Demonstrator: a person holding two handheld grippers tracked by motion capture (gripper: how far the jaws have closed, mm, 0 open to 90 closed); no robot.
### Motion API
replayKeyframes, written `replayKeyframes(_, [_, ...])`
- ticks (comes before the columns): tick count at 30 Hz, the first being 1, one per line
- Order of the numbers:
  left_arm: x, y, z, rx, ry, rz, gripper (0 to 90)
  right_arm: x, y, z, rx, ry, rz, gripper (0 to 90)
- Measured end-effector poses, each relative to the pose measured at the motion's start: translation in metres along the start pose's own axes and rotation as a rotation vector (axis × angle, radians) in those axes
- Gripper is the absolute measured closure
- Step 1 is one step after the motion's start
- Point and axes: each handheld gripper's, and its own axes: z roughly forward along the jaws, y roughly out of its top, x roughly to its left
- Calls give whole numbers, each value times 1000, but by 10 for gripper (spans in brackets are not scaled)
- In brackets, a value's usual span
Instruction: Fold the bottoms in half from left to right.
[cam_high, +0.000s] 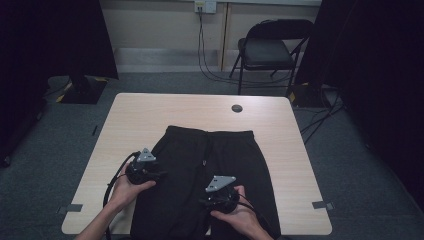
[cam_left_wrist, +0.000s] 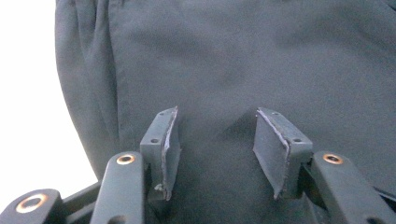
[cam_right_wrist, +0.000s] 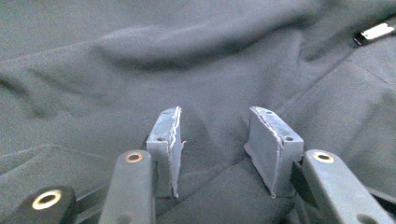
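Observation:
A pair of black trousers (cam_high: 200, 160) lies flat on the pale wooden table (cam_high: 145, 112), waistband towards the far side and legs running to the near edge. My left gripper (cam_high: 158, 174) rests on the outer edge of the left leg. In the left gripper view its jaws (cam_left_wrist: 217, 116) stand apart with their tips down on the dark cloth (cam_left_wrist: 233, 60), and the table is bright white at the left. My right gripper (cam_high: 207, 202) sits near the inner seam between the legs. Its jaws (cam_right_wrist: 215, 114) are also apart, over wrinkled cloth (cam_right_wrist: 140, 70). A drawstring tip (cam_right_wrist: 376, 32) lies at the upper right.
A round cable hole (cam_high: 237, 108) sits in the table's far side. Beyond the table stands a black folding chair (cam_high: 267, 50), with cables on the grey carpet and dark curtains at both sides. Tape marks (cam_high: 322, 205) lie on the floor by the near corners.

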Motion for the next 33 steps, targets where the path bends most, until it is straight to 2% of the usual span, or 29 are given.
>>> replayKeyframes(4, [-5,-3,-3,-2,19,-26,502,-10,-5,-6,5,-11,11,546])
replayKeyframes(5, [-7,-3,-4,5,19,-21,496,-17,-10,-10,3,-19,17,546])
replayKeyframes(6, [-10,-4,-5,5,-15,-47,473,-18,-11,-12,6,-22,19,546])
replayKeyframes(7, [-10,-4,-5,5,-15,-47,454,-18,-11,-12,6,-22,19,546])
replayKeyframes(8, [-12,-4,-6,10,-42,-68,454,-20,-12,-13,10,-22,20,546])
replayKeyframes(9, [-15,-4,-7,24,-39,-48,455,-21,-14,-14,7,-24,18,546])
replayKeyframes(11, [-22,-2,-7,46,-18,22,455,-22,-15,-16,7,-25,21,547])
replayKeyframes(12, [-25,-2,-8,52,-58,5,457,-23,-16,-17,8,-27,23,546])
replayKeyframes(14, [-26,-1,-9,64,-71,-8,443,-22,-19,-19,4,-35,31,547])
replayKeyframes(15, [-27,0,-10,73,-82,-16,443,-17,-20,-21,13,-44,34,549])
replayKeyframes(16, [-25,2,-10,70,-126,-24,457,-14,-20,-23,22,-40,24,549])
replayKeyframes(18, [-21,3,-10,56,-104,-28,506,-8,-22,-26,30,-32,23,531])
replayKeyframes(21, [-13,9,-10,45,-81,-24,517,-4,-21,-26,41,-23,37,456])
replayKeyframes(23, [-7,14,-11,12,-70,-21,552,0,-14,-30,19,-20,42,455])
replayKeyframes(24, [-4,16,-11,2,-93,-38,601,3,-10,-33,1,-27,38,454])
replayKeyframes(25, [-1,20,-11,17,-91,-35,631,5,-5,-37,-17,-35,42,455])
replayKeyframes(26, [2,23,-10,25,-69,-16,636,7,1,-41,-37,-36,47,462])
replayKeyframes(27, [2,23,-10,25,-69,-16,648,7,1,-41,-37,-36,47,462])
replayKeyframes(29, [10,31,-6,25,-61,-7,658,12,15,-50,-96,-16,66,468])
replayKeyframes(30, [11,33,-5,16,-52,-4,658,15,22,-52,-105,-16,56,470])
replayKeyframes(31, [15,32,-2,-8,-64,-29,666,22,34,-53,-125,-17,31,475])
replayKeyframes(32, [17,30,1,-7,-70,-56,666,25,40,-52,-127,-11,25,475])
replayKeyframes(33, [17,30,1,-7,-70,-56,667,29,46,-48,-124,-7,14,474])
